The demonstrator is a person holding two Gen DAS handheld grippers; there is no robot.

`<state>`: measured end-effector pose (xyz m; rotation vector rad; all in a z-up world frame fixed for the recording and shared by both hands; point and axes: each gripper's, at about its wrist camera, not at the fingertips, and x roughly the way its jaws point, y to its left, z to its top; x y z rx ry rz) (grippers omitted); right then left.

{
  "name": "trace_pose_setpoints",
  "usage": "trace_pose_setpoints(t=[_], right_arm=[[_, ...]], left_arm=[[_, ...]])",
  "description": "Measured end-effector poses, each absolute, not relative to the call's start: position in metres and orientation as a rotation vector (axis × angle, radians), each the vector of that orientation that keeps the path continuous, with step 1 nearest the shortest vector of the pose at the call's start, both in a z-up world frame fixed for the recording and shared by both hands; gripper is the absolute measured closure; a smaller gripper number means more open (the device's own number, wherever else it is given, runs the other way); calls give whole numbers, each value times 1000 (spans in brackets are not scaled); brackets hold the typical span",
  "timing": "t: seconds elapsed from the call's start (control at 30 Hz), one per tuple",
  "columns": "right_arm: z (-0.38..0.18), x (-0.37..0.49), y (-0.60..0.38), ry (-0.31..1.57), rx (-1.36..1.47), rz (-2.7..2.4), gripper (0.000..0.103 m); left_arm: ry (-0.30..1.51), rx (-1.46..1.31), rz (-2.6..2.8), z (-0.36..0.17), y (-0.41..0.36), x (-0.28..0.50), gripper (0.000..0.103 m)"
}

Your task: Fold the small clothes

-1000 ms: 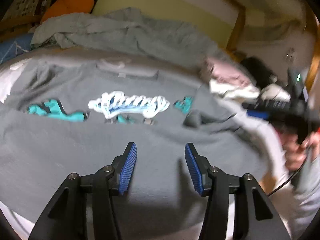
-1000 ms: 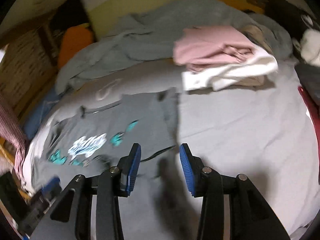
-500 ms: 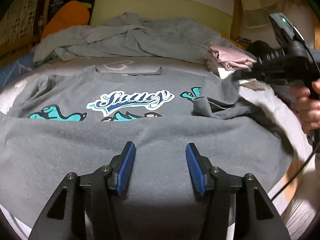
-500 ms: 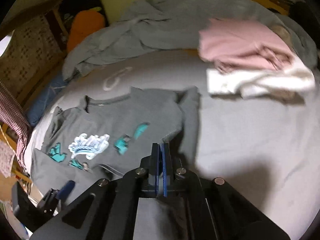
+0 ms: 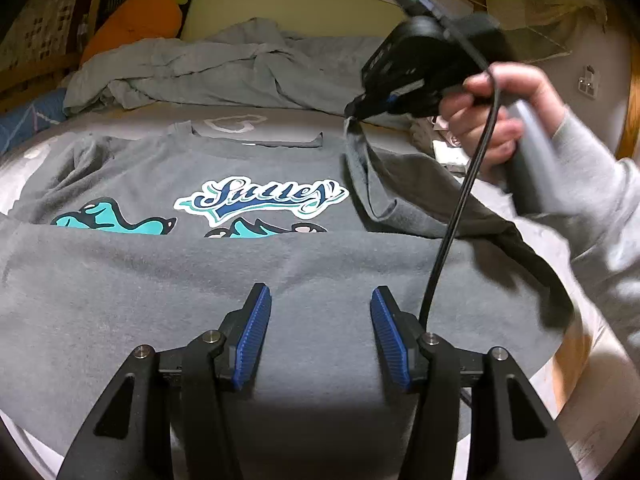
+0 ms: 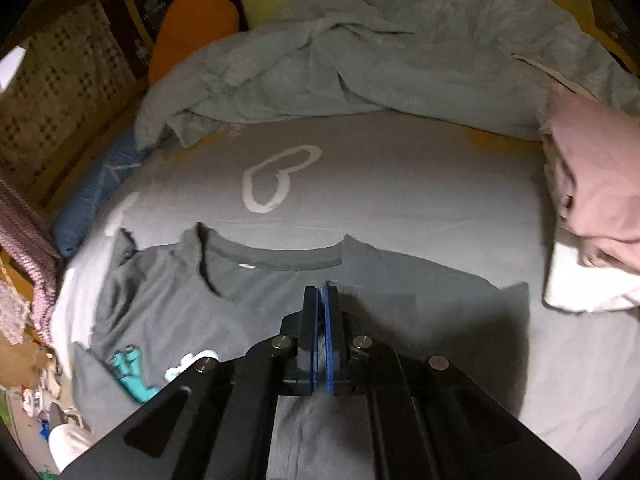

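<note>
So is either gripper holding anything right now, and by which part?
The right gripper is shut on the grey T-shirt, pinching its sleeve end and lifting it. The left gripper hovers open, holding nothing.

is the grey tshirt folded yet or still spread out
Partly folded: the grey t-shirt has its hem turned up over the print, and the right gripper lifts one sleeve.
</note>
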<state>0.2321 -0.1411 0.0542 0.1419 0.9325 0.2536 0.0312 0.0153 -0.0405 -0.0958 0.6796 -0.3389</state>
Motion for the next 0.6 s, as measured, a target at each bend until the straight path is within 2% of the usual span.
trace_pose_setpoints(t=[0.07, 0.13, 0.17, 0.2, 0.43, 0.6], right_arm=[[49, 231, -141, 902, 117, 202, 101], [48, 227, -146, 891, 126, 208, 91], [48, 224, -150, 897, 133, 219, 73], [49, 219, -155, 891, 148, 224, 62], [62, 179, -183, 882, 202, 276, 62], [56, 120, -193, 867, 121, 278, 62]], left_arm=[[684, -113, -343, -40, 17, 33, 51], [689, -130, -350, -39, 19, 34, 51], [691, -137, -353, -39, 20, 35, 51], [692, -141, -355, -39, 20, 35, 51], [698, -158, -356, -37, 22, 33, 51], [689, -214, -406, -27, 30, 37, 52]])
